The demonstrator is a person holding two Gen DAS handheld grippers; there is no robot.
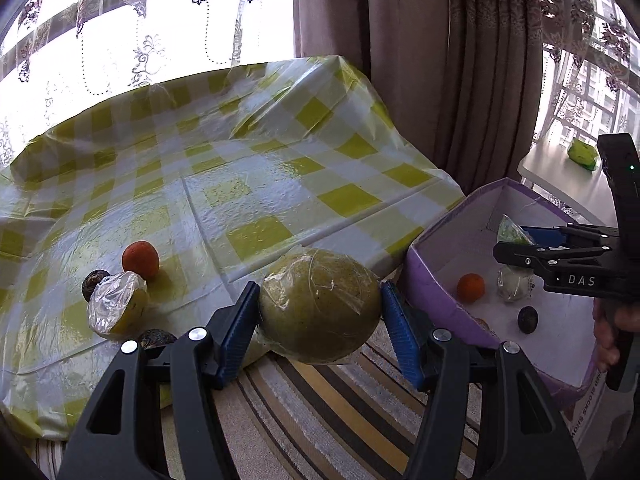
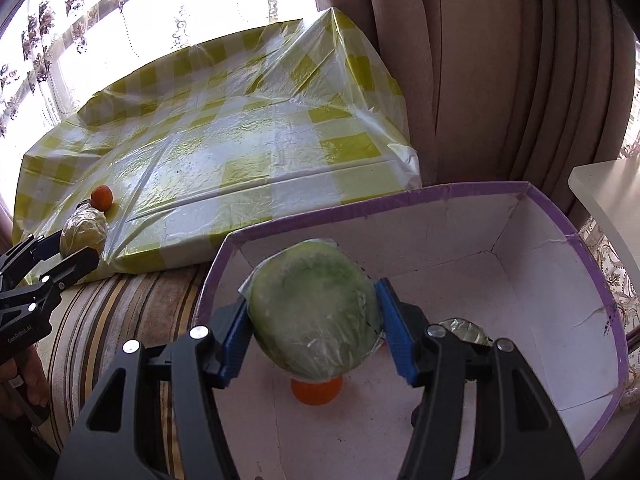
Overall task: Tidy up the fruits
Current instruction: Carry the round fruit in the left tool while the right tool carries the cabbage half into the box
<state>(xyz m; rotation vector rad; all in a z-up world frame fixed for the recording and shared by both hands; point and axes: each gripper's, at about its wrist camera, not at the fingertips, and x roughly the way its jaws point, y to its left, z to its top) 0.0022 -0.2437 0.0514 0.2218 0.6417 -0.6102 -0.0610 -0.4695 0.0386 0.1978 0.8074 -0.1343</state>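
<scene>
Box far corner lies open; orange and wrapped fruit crowd its near floor

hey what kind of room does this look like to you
Probably a home living room or bedroom: heavy brown curtains beside embroidered lace sheers at a bright window, a striped fabric cushion, and a yellow-checked plastic tablecloth.

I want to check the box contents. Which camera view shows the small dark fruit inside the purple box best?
The left wrist view: the small dark fruit lies in the open on the white floor of the purple box. In the right wrist view it cannot be found; the wrapped green fruit in the right hand-held gripper covers much of the floor.
</scene>
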